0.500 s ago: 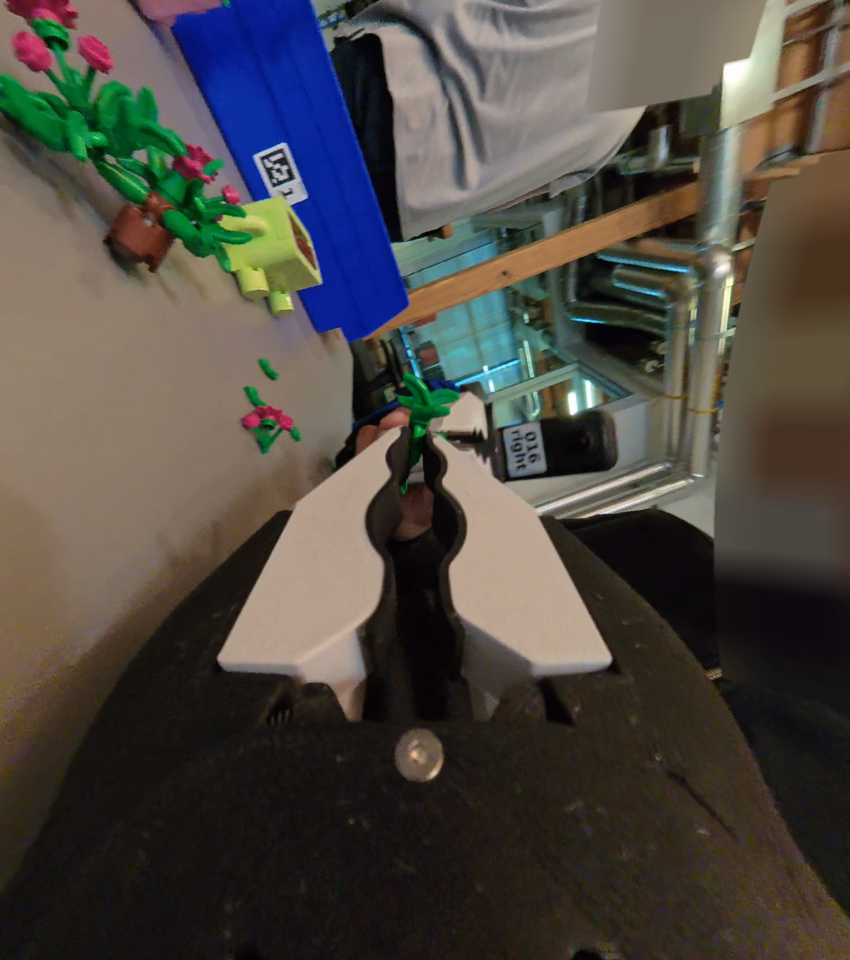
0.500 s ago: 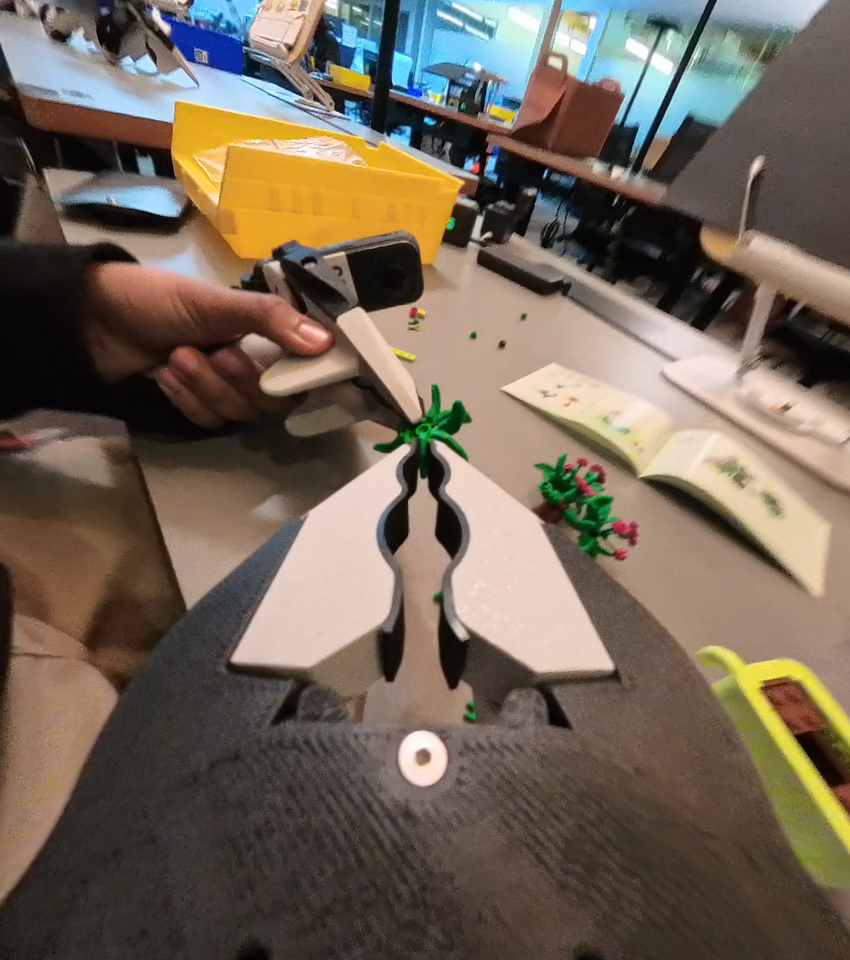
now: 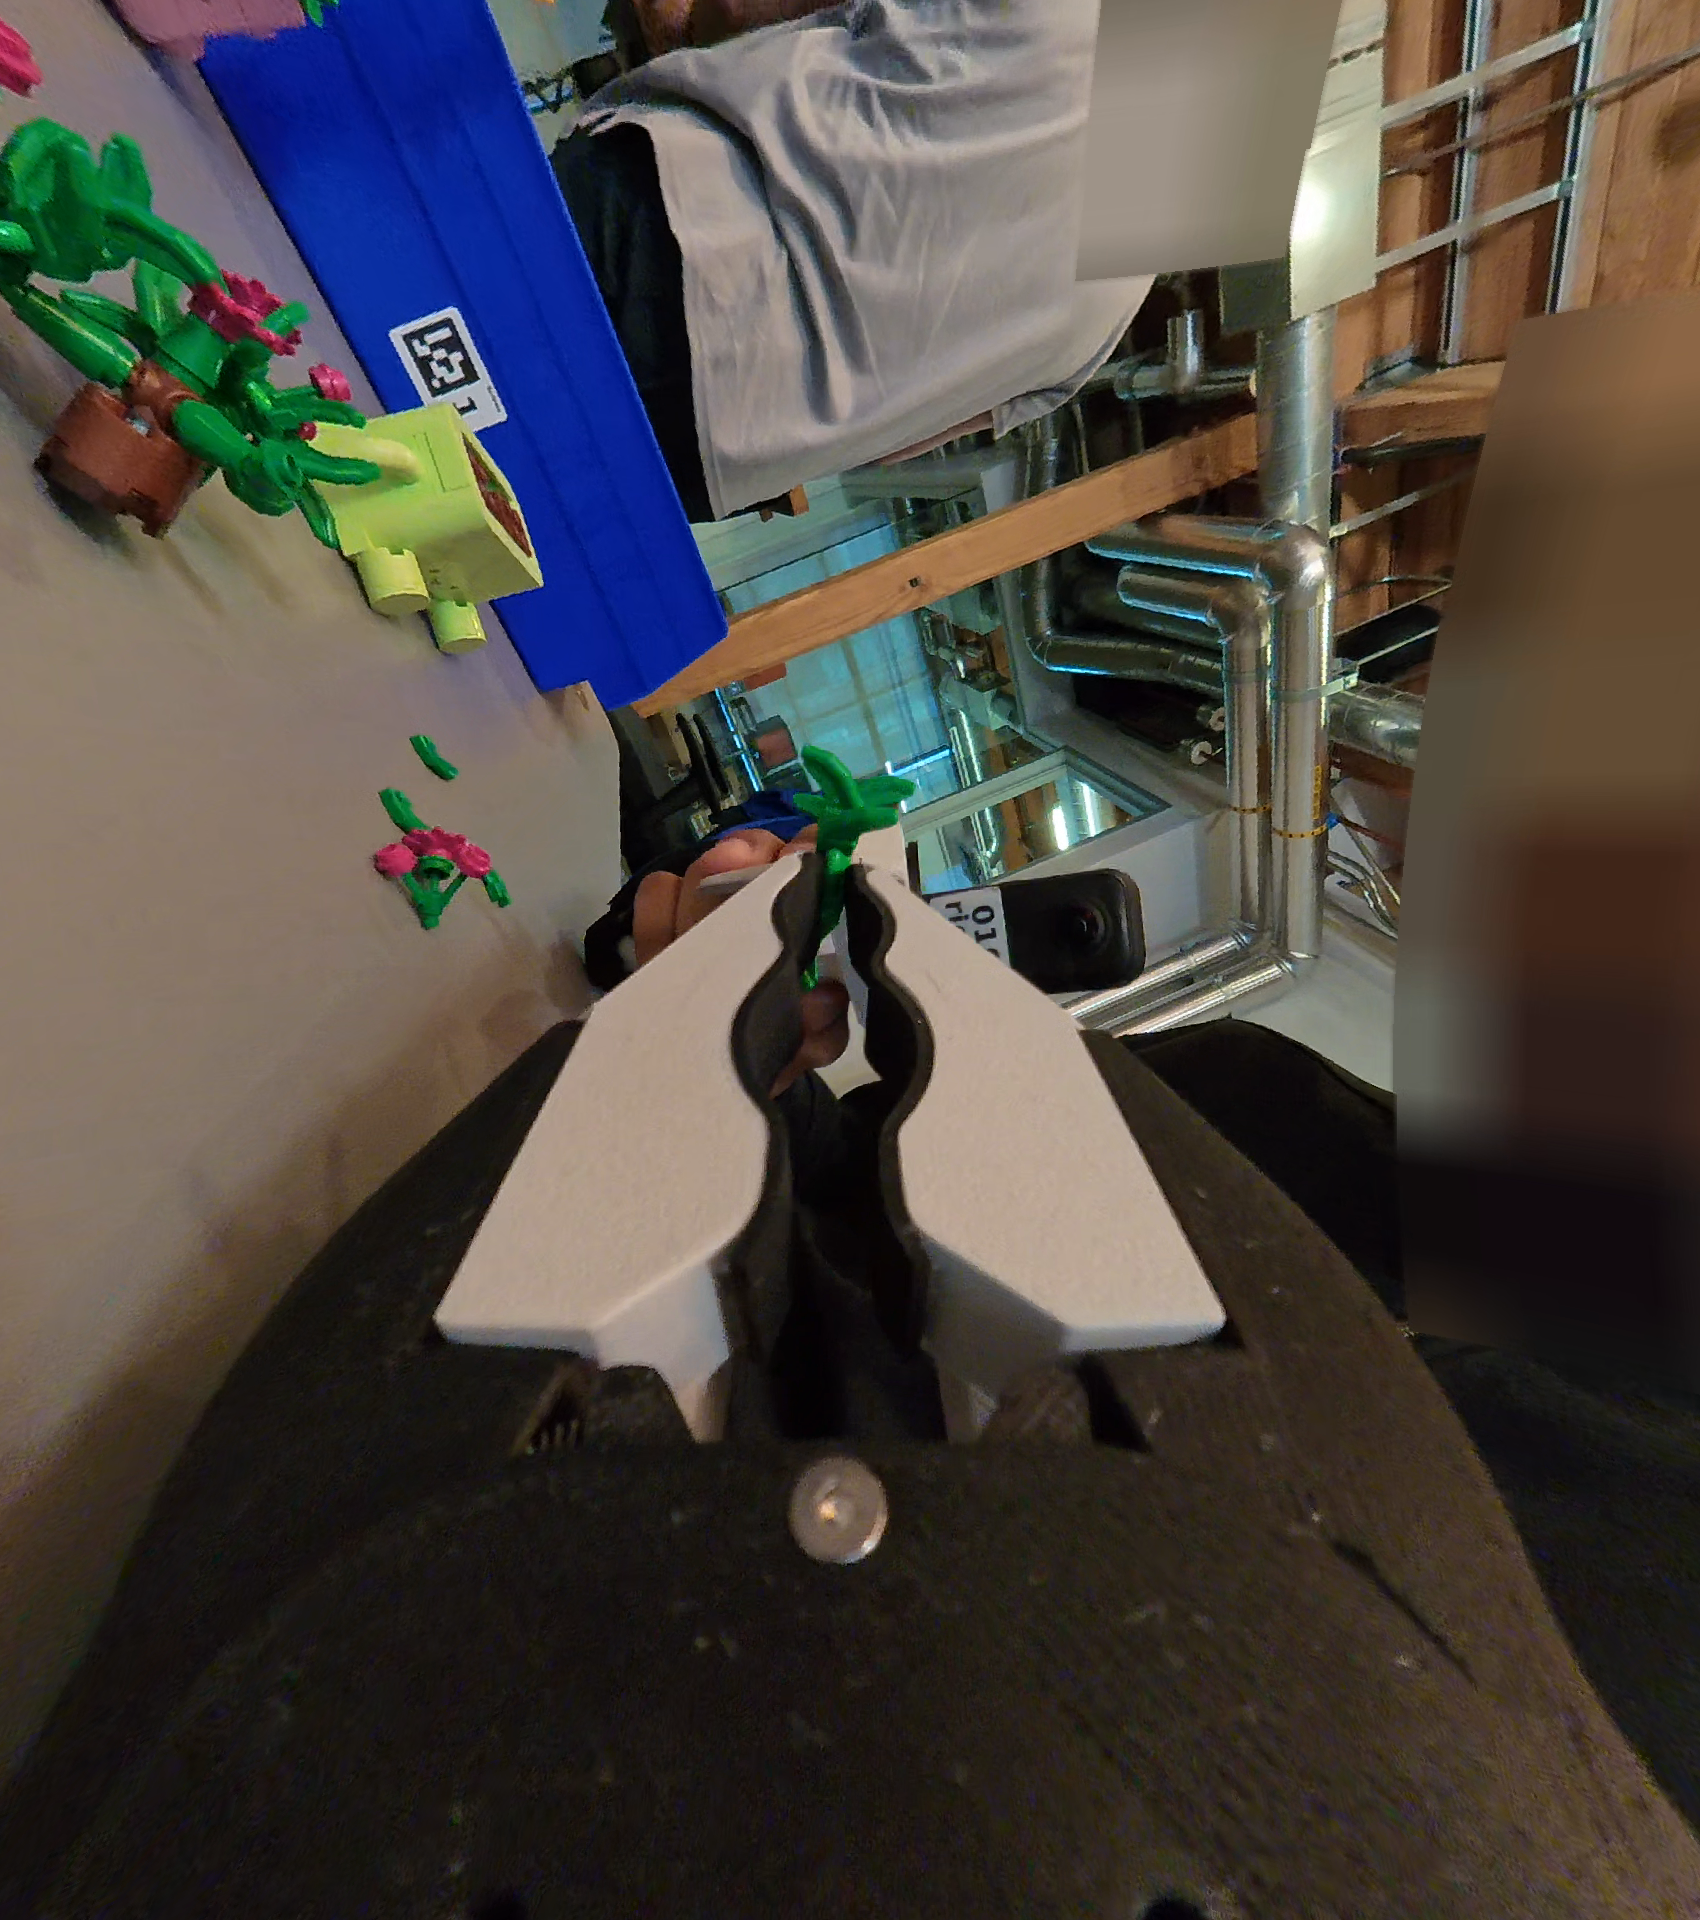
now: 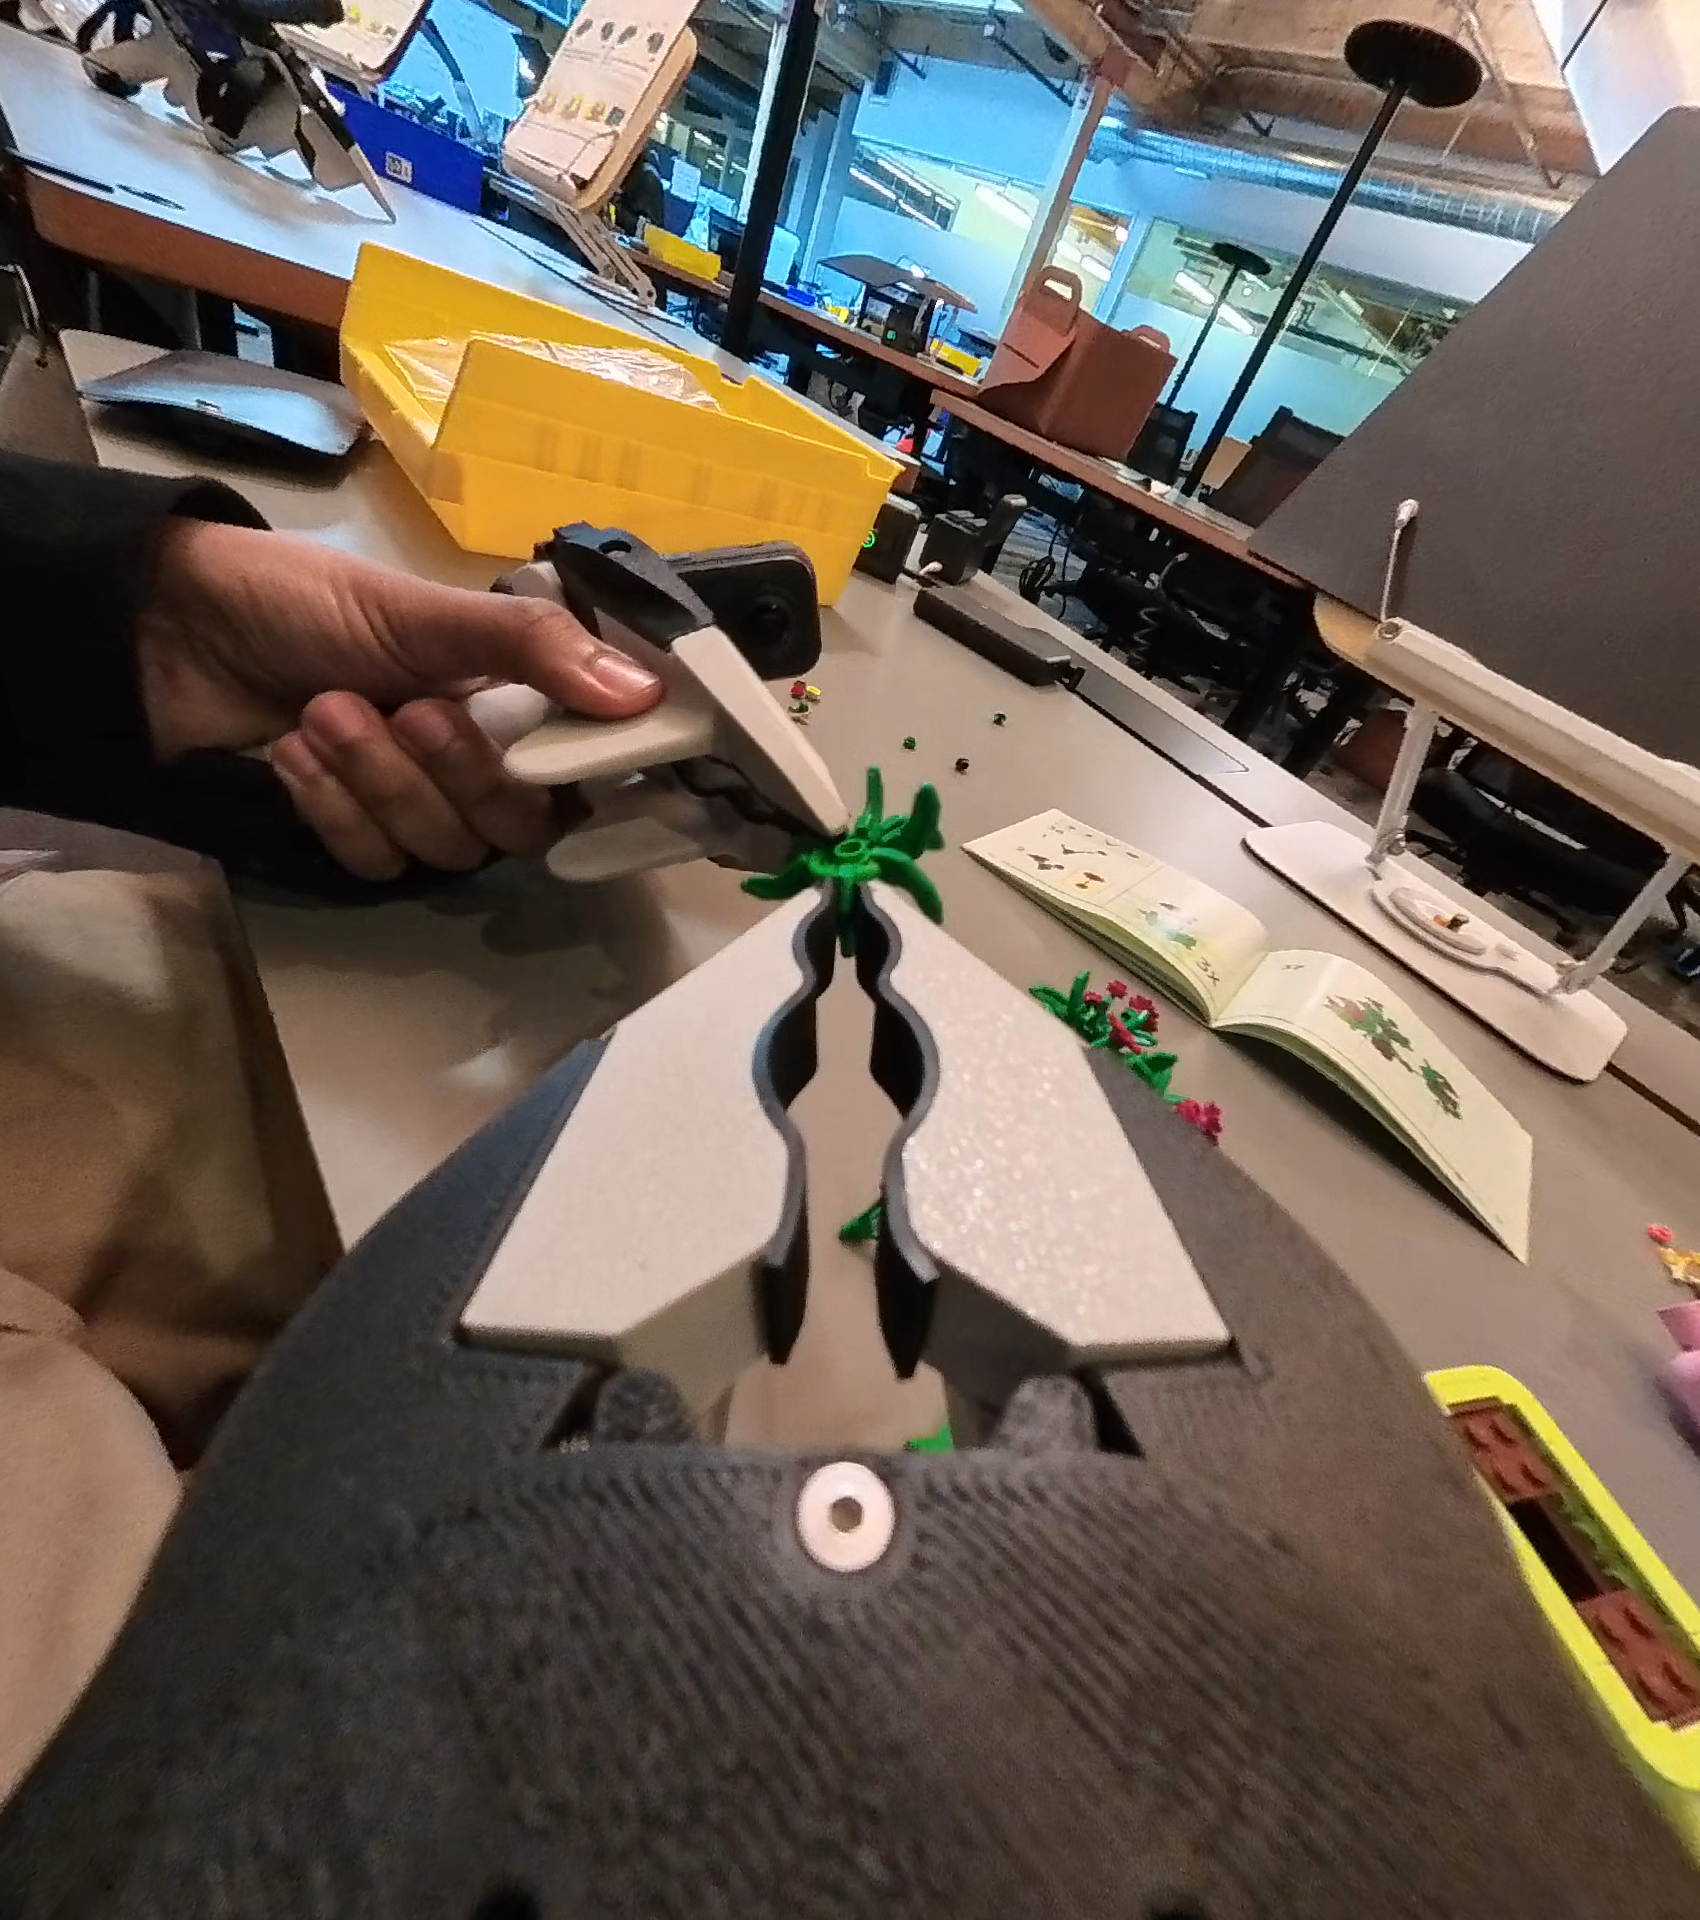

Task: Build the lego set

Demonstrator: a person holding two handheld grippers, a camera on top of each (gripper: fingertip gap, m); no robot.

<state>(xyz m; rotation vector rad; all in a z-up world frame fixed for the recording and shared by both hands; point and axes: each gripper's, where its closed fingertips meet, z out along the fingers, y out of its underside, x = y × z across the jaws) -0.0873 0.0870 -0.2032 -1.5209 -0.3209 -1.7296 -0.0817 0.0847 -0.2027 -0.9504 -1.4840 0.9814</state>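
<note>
Green leaf sprig (image 4: 851,860) clamped upright in right tongs (image 4: 848,902); left tongs (image 4: 804,821), seemingly pinched on its leaves, meeting tip-to-tip.

Glossy plastic leaf piece (image 4: 851,857); matt grey table (image 4: 534,997); paper booklet (image 4: 1272,997) (smooth pages).

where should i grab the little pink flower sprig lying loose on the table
Grip the pink flower sprig by its green stalks below the blooms, coming straight down from above with fingers either side. It lies flat on the table, so only the top is open, and the thin stalks look easier to pinch than the round blooms. Both grippers are busy holding the green leaf piece.
</note>
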